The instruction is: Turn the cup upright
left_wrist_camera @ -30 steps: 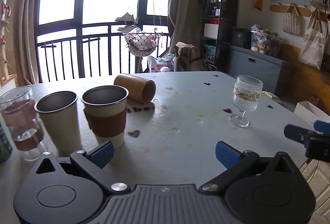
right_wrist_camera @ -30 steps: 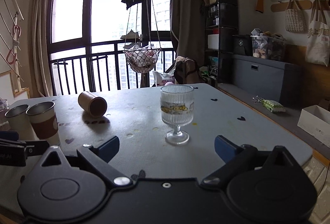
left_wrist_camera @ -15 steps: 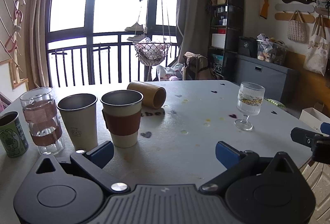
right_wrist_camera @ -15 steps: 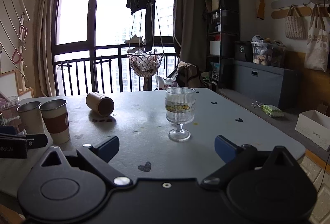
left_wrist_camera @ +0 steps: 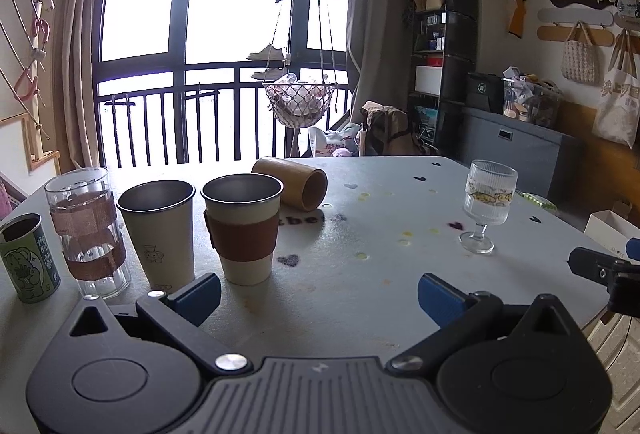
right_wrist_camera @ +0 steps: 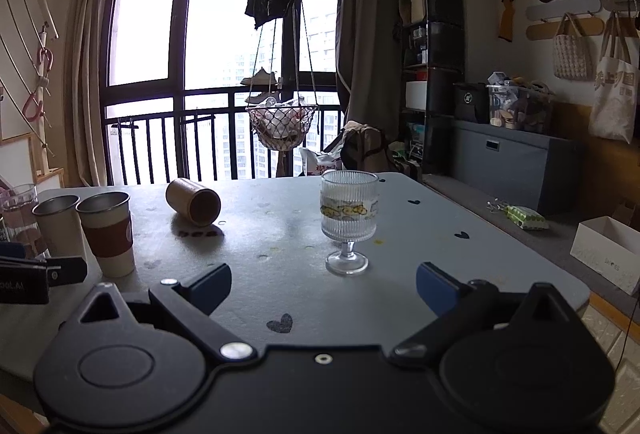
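A tan bamboo cup (left_wrist_camera: pixel 291 183) lies on its side on the grey table (left_wrist_camera: pixel 380 274), far behind the metal cups; it also shows in the right wrist view (right_wrist_camera: pixel 193 201), mouth turned toward me. My left gripper (left_wrist_camera: pixel 319 296) is open and empty, low over the near table edge. My right gripper (right_wrist_camera: pixel 323 286) is open and empty, just short of a ribbed stemmed glass (right_wrist_camera: pixel 349 222) that stands upright; the glass also shows in the left wrist view (left_wrist_camera: pixel 486 206).
Two upright metal cups, one cream (left_wrist_camera: pixel 160 234) and one with a brown sleeve (left_wrist_camera: pixel 243 228), stand left of centre. A clear glass with brown tape (left_wrist_camera: pixel 86 230) and a green can (left_wrist_camera: pixel 28 258) stand at the far left. A white box (right_wrist_camera: pixel 608 258) sits beyond the right table edge.
Both grippers have pulled back and risen from the table, so the cups and the glass look farther away. More of the left cups came into view. Nothing on the table moved.
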`<control>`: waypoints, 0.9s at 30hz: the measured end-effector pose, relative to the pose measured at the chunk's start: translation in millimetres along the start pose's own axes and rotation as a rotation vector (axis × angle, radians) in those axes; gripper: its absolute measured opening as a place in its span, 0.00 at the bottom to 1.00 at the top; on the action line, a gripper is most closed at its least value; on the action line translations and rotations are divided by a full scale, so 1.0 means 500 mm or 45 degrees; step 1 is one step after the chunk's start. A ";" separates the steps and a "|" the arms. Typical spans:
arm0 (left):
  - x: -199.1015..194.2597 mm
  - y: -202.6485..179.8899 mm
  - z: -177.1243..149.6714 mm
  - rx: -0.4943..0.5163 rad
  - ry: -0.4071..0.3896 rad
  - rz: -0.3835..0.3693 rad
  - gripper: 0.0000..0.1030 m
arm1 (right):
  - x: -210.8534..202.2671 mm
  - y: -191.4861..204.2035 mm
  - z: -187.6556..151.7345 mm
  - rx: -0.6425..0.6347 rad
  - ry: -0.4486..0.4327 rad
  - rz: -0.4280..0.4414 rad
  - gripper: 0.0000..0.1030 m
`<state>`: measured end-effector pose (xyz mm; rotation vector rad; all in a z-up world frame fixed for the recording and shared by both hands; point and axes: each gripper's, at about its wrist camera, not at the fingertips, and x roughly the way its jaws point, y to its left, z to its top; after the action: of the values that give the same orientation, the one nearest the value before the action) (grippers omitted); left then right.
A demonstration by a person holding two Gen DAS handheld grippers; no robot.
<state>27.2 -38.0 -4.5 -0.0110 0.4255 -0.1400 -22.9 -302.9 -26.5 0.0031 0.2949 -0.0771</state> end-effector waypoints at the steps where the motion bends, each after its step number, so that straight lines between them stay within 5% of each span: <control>1: 0.000 0.000 0.000 0.000 0.000 0.000 1.00 | 0.000 0.000 0.000 0.001 0.001 -0.001 0.97; 27: -0.001 -0.001 0.000 0.000 0.002 0.003 1.00 | -0.004 -0.003 -0.002 -0.009 -0.004 0.001 0.97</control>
<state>26.7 -38.7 -4.5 -0.0101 0.4272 -0.1381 -25.1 -304.4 -27.1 -0.0039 0.2924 -0.0750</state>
